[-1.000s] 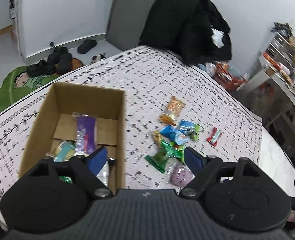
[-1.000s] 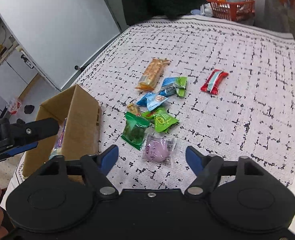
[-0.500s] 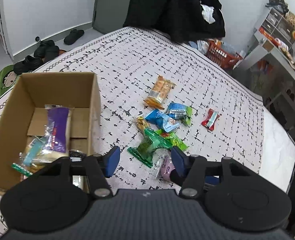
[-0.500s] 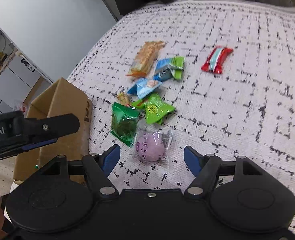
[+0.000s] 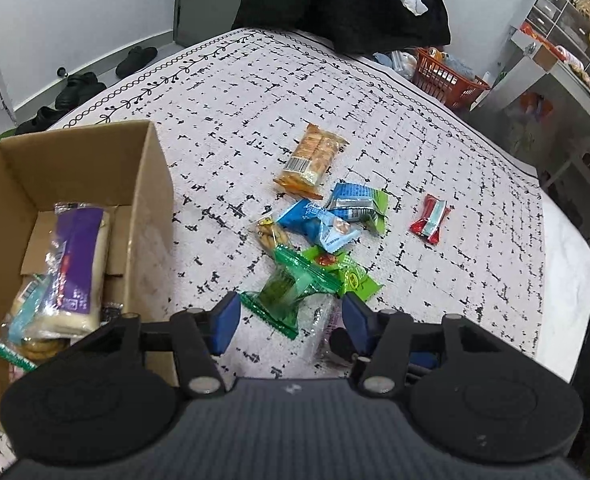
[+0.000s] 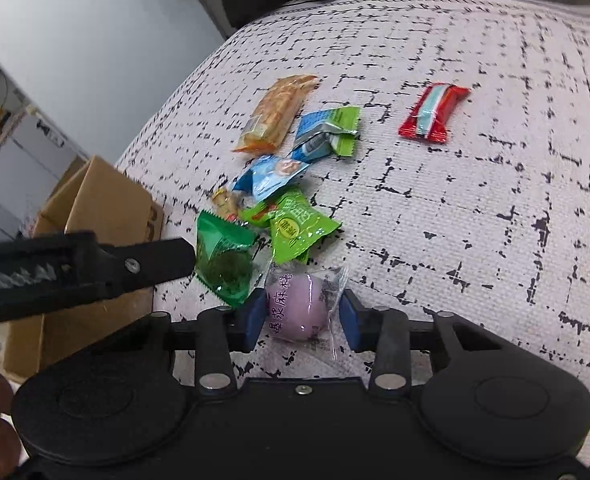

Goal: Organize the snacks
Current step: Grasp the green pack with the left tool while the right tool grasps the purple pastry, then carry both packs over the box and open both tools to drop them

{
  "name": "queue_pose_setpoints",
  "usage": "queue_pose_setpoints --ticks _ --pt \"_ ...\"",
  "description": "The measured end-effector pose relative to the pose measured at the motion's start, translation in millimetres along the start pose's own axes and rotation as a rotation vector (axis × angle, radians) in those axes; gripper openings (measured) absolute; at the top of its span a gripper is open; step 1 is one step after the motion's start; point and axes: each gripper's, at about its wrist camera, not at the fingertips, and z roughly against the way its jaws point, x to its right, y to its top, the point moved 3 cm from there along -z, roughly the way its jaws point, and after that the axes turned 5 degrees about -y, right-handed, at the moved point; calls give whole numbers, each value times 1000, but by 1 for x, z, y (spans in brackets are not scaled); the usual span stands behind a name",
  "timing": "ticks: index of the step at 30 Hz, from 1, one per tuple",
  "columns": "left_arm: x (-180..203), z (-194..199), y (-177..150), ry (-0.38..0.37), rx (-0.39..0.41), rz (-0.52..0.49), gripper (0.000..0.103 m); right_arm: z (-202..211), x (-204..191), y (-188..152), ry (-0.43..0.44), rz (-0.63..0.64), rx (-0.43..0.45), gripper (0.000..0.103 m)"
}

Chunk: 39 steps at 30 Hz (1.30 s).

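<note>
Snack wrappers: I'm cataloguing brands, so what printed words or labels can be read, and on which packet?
"爆浆麻糬" on the clear packet with the purple ball.
Light green packet: large characters, too blurred to read.
Orange cracker pack: barcode, digits too small.
Cardboard box: cut-off printed mark, unreadable.

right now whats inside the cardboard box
In the cardboard box: a purple-and-white packet on top, a pale blue wrapper and a green-edged packet of round biscuits beneath. The near corner is hidden behind the left gripper.
</note>
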Motion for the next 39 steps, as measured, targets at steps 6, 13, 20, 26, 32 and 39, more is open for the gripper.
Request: queue_pose_setpoints --ticks 6,13,20,26,32,39 --pt "5 -19 0 8 -27 -24 57 6 7 1 2 -26 15 37" --pt "4 -39 -1 42 -42 -37 59 16 20 4 -73 -56 63 37" --pt "2 -52 2 63 -45 -51 59 19 28 7 -100 -89 83 39" --pt "0 -67 -3 87 -57 -64 59 17 23 7 -108 -59 80 46" --pt "-9 -72 -3 97 -52 -28 49 13 18 8 -96 -38 76 60" --pt "-8 -59 1 71 -34 -14 28 8 13 10 -122 -4 88 61"
